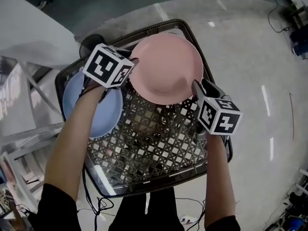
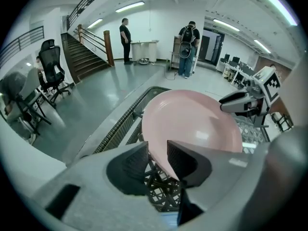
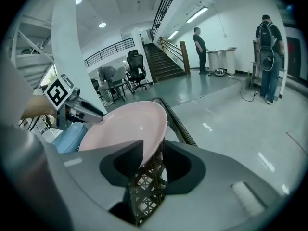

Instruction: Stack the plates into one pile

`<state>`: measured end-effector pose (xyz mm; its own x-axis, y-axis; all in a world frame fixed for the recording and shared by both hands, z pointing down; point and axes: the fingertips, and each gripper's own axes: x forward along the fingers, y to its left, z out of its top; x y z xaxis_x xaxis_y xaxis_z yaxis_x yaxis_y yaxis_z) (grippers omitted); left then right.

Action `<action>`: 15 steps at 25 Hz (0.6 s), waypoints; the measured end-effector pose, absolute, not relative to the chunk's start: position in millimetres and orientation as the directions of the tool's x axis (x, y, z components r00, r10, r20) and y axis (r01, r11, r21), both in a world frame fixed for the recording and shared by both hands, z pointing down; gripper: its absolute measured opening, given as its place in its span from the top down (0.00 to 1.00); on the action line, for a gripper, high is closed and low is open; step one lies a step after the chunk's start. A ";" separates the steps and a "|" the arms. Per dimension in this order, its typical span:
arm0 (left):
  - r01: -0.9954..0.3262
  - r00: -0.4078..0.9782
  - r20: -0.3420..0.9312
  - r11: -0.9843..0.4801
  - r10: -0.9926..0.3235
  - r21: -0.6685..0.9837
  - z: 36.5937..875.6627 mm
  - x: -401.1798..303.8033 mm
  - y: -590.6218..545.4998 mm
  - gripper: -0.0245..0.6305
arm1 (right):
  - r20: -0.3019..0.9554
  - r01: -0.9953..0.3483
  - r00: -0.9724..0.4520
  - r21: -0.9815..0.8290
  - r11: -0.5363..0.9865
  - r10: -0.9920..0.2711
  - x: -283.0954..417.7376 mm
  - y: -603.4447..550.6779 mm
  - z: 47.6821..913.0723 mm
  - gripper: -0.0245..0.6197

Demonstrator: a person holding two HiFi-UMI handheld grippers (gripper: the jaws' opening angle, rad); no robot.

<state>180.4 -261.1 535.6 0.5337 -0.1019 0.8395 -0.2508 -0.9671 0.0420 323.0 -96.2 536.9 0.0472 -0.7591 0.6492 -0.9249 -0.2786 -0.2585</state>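
A pink plate (image 1: 166,69) lies tilted on the far side of a black woven tray (image 1: 154,143). A blue plate (image 1: 109,115) sits at the tray's left, partly hidden by my left arm. My left gripper (image 1: 132,64) is at the pink plate's left rim. In the left gripper view its jaws (image 2: 158,158) are shut on the rim of the pink plate (image 2: 192,124). My right gripper (image 1: 198,88) is at the right rim. In the right gripper view it (image 3: 153,155) is open: the pink plate's (image 3: 120,129) edge stands between the jaws, with a gap beside it.
The tray's raised rim (image 1: 144,186) runs all around; its near half holds nothing. The tray stands above a grey floor (image 1: 250,57). White frames and clutter (image 1: 19,109) stand at the left. Two people (image 2: 186,49), a staircase (image 2: 86,54) and office chairs (image 2: 50,71) are far off.
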 end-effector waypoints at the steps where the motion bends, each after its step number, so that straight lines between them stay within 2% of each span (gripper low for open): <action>1: -0.249 0.523 0.847 -0.967 -0.092 0.049 534.3 182.6 -262.6 0.79 | 0.649 -0.923 0.046 -0.262 -0.280 -0.759 323.4 -97.0 536.7 0.75; 7: -0.213 0.428 0.903 -0.974 -0.027 0.071 541.3 179.5 -266.6 0.79 | 0.645 -0.909 0.043 -0.291 -0.297 -0.763 321.6 -100.3 538.6 0.78; 10: -0.220 0.422 0.906 -0.973 -0.034 0.065 542.9 179.0 -268.4 0.82 | 0.640 -0.906 0.043 -0.298 -0.300 -0.767 322.2 -100.0 537.5 0.79; 12: -0.231 0.419 0.907 -0.971 -0.046 0.058 542.8 178.0 -270.6 0.88 | 0.638 -0.905 0.043 -0.300 -0.300 -0.769 323.2 -99.7 537.4 0.78; 15: -0.230 0.420 0.906 -0.972 -0.051 0.051 542.8 178.2 -270.5 0.87 | 0.638 -0.906 0.048 -0.295 -0.302 -0.768 325.1 -98.9 537.7 0.78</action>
